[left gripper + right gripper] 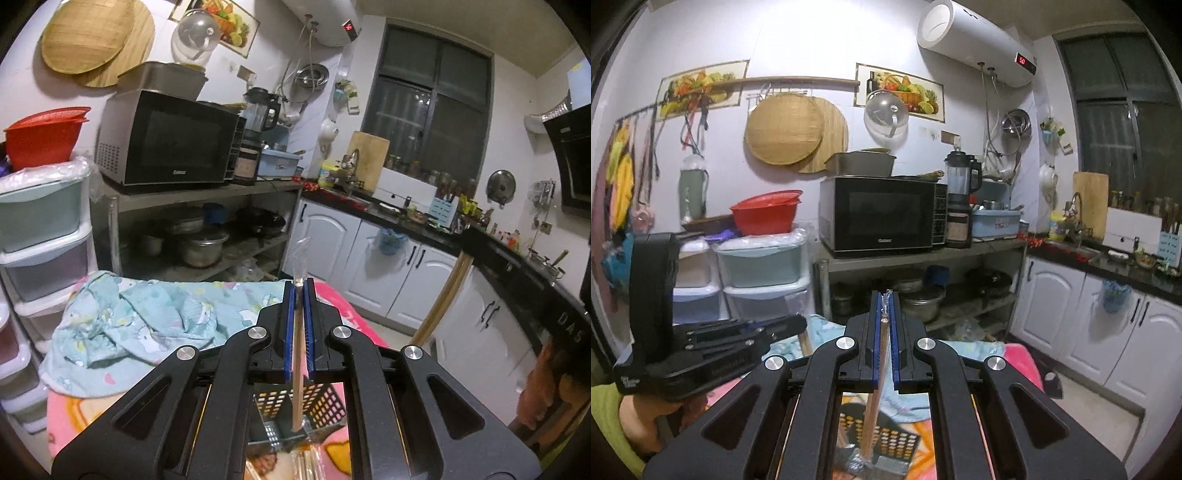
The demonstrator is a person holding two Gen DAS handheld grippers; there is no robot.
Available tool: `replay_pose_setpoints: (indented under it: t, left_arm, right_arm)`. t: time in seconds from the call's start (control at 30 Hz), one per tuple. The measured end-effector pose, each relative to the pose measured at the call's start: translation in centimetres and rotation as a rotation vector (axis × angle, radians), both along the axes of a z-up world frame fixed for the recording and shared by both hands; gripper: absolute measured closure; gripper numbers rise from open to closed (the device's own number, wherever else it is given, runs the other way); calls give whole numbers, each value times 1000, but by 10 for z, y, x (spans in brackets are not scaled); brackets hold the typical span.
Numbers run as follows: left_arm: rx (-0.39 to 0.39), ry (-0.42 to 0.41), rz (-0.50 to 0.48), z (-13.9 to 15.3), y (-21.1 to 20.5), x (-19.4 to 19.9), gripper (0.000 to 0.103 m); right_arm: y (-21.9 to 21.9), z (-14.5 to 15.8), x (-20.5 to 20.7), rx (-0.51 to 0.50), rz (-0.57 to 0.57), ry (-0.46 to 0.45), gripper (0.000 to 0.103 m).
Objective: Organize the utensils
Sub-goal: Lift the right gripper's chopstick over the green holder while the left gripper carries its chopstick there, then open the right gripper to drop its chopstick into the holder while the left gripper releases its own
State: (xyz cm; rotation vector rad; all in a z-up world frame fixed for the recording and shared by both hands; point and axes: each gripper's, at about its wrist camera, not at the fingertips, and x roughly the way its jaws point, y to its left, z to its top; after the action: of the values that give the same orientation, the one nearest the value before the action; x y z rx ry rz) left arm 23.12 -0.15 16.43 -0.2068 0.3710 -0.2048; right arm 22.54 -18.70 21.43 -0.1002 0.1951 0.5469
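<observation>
In the left wrist view my left gripper [300,286] is shut on a wooden chopstick in a clear wrapper [298,387]; the wrapper's tip sticks out past the pads and the stick hangs down over a black perforated utensil holder [325,402]. My right gripper [885,295] is likewise shut on a wrapped pair of chopsticks [873,406], which slants down above the same black holder [897,443]. The left gripper [798,325] also shows at the left of the right wrist view, held by a hand. More wrapped chopsticks [306,465] lie on the pink blanket below.
A pink blanket [74,410] covers the table, with a crumpled light blue cloth [140,325] on its far left. Beyond stand plastic drawers [44,236], a metal shelf with a microwave [166,144] and pots, and white cabinets [399,273]. A tan pole [443,295] leans at the right.
</observation>
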Motion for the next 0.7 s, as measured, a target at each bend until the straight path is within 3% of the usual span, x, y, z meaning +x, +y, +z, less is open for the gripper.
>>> replay_pose_setpoints:
  t: [0.2,0.47,0.7]
  left_arm:
    - [31,4,16,-18,-1,16,100]
    - [36,32,-13,-41,-4,26,100]
    - [24,72,-21,-58,-1,32,100]
  right_arm:
    - [9,-20,19,-22,-37,-5,98]
    - [16,-57,41,-8,-82,72,98]
    - [13,-71,50,14,-98,124,98]
